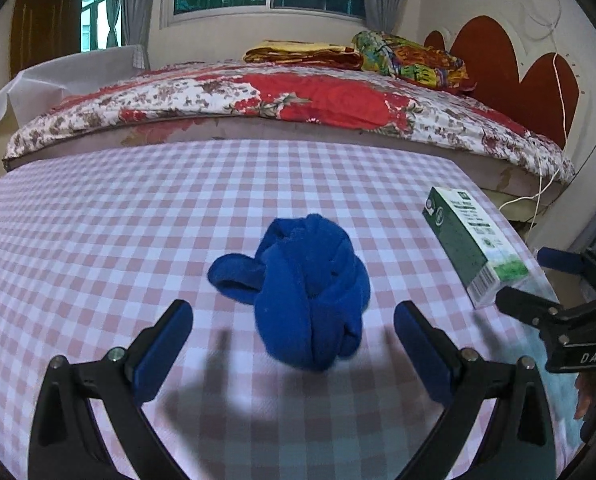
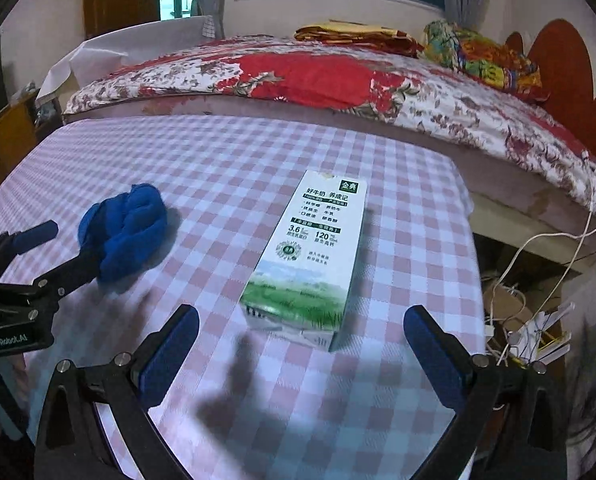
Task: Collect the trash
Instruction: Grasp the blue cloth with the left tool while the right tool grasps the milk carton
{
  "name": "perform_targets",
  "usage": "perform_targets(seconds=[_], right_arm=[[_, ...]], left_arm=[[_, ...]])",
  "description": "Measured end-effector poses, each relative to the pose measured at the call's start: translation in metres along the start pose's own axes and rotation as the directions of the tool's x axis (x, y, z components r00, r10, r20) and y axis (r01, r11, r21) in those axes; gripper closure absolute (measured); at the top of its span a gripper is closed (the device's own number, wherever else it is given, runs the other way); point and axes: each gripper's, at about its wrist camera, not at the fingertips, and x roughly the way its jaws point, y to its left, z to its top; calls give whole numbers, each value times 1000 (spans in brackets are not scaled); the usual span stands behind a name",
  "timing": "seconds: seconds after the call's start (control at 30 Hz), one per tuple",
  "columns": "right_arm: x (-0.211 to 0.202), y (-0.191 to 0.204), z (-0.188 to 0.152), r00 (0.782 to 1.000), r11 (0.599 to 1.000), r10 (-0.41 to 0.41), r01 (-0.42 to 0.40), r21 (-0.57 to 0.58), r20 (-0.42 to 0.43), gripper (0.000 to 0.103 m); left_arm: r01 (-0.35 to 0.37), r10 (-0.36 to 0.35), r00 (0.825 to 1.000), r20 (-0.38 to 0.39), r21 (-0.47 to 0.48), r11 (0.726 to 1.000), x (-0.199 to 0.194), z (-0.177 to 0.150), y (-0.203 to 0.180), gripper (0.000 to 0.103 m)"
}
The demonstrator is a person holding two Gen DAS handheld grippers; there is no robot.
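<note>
Carton (image 2: 312, 256) lies just ahead of wide-spread right claw (image 2: 300, 356)

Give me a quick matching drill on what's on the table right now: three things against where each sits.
Things:
1. blue cloth
2. milk carton
3. folded blankets

Places:
A. on the bed behind the table
B. ahead of the open left gripper
C. ahead of the open right gripper

Pairs: 1-B, 2-C, 3-A
</note>
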Motion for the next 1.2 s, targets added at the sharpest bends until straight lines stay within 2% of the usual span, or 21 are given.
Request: perform_targets(seconds=[0.27, 0.33, 0.37, 0.4, 0.43, 0.47, 0.53, 0.6, 0.83, 1.2], right_arm=[[30, -6, 13, 999, 999, 14, -12, 45, -50, 0], [33, -8, 14, 998, 998, 15, -12, 58, -54, 9], [36, -10, 13, 998, 997, 24, -20, 68, -63, 21], [38, -11, 12, 997, 997, 31, -26, 75, -72, 33], [39, -12, 12, 997, 997, 30, -24, 78, -77, 39], [38, -13, 11, 997, 997, 29, -23, 77, -70, 40], [35, -15, 8, 997, 996, 39, -34, 81, -61, 42], [30, -18, 4, 998, 996, 38, -34, 80, -49, 44], [4, -26, -12, 1000, 999, 12, -12, 47, 0, 47], [-55, -58, -56, 995, 998, -49, 47, 31, 92, 47]], left_arm=[[51, -52, 995, -87, -20, 999, 24, 5, 1, 3], [69, -72, 992, -106, -40, 997, 29, 6, 4, 11], [73, -78, 990, -117, -46, 996, 31, 6, 5, 14], [77, -83, 988, -128, -52, 996, 33, 6, 5, 23], [83, -90, 986, -139, -54, 995, 35, 6, 6, 30], [82, -88, 987, -136, -52, 995, 35, 6, 5, 33], [103, -108, 985, -135, -43, 994, 34, 6, 2, 68], [122, -126, 985, -120, -43, 992, 32, 6, 0, 79], [161, -161, 985, -66, 1, 987, 16, 4, -18, 85], [229, -226, 973, -39, 98, 969, -10, -10, -72, 85]])
